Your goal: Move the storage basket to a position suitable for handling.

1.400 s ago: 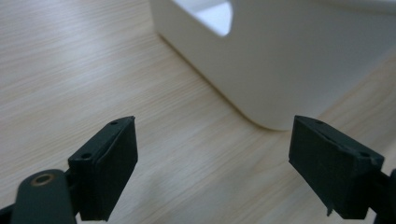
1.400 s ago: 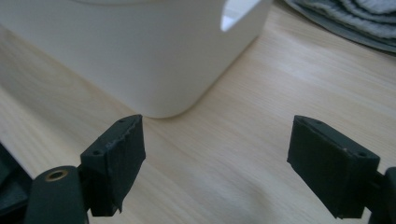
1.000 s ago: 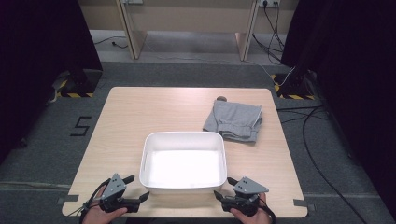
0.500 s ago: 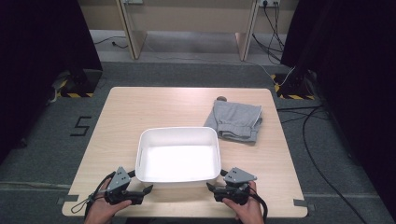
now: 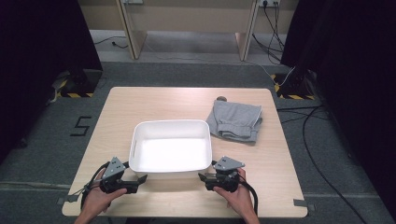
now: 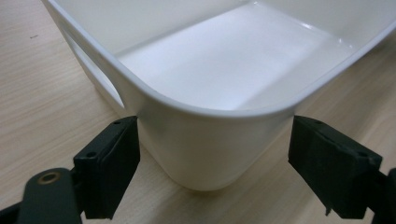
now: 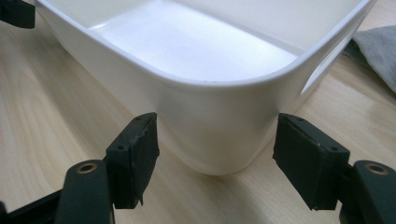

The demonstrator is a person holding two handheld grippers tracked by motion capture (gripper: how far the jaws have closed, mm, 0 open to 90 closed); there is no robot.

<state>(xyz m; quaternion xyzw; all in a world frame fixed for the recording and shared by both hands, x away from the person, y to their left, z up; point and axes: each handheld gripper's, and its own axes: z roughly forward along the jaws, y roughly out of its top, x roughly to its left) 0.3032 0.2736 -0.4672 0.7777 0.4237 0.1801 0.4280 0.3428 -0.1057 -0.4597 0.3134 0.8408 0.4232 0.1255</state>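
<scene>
A white plastic tub [image 5: 170, 122] stands empty in the middle of the table. My left gripper [image 5: 140, 178] lies level at its near left corner. In the left gripper view its jaws [image 6: 212, 135] straddle that rounded corner [image 6: 210, 109]: the left pad is close against the wall, the right pad stands off it, and they have just opened slightly. My right gripper [image 5: 201, 176] is at the near right corner, and its open jaws [image 7: 215, 126] flank the corner [image 7: 219, 84] with small gaps.
A folded grey garment [image 5: 236, 120] lies on the table's back right, just beyond the tub, and its edge [image 7: 378, 46] appears in the right gripper view. A slot handle [image 6: 100, 81] is cut into the tub's left end wall. Cables trail on the floor behind.
Both grippers have moved forward, away from the table's near edge. The tub has slid with them toward the far side and a little to the left.
</scene>
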